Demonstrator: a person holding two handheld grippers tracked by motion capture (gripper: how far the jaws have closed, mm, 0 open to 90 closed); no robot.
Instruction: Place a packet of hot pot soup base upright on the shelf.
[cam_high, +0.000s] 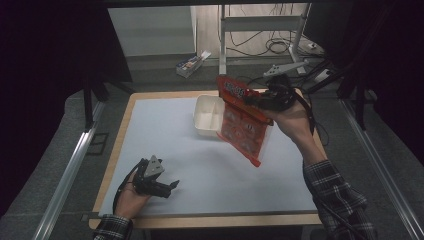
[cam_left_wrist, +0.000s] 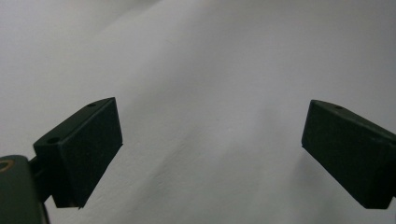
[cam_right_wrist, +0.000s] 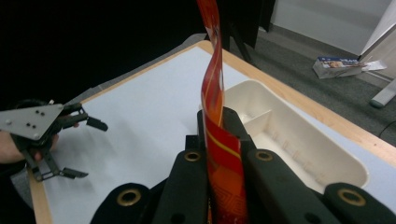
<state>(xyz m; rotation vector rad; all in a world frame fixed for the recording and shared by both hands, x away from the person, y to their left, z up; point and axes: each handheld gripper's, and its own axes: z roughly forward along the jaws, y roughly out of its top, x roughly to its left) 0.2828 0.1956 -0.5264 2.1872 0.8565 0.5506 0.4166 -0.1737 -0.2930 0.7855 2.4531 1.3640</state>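
My right gripper (cam_high: 252, 99) is shut on the upper part of a red-orange snack packet (cam_high: 243, 123), which hangs tilted in the air beside and partly over a white divided tray (cam_high: 206, 116). In the right gripper view the packet (cam_right_wrist: 218, 121) stands edge-on, pinched between the two black jaws, with the tray (cam_right_wrist: 299, 140) just to its right. My left gripper (cam_high: 170, 188) rests low near the table's front left corner, jaws wide apart with nothing between them. Its fingers (cam_left_wrist: 86, 156) hover over bare white surface. That gripper (cam_right_wrist: 77, 148) shows far off on the left in the right gripper view.
A white sheet (cam_high: 175, 150) covers the wooden table (cam_high: 120, 130). On the floor beyond the far edge lies a small box (cam_high: 191, 63). Metal frame rails (cam_high: 70, 170) run along both sides, and cables (cam_high: 272, 47) lie behind the table.
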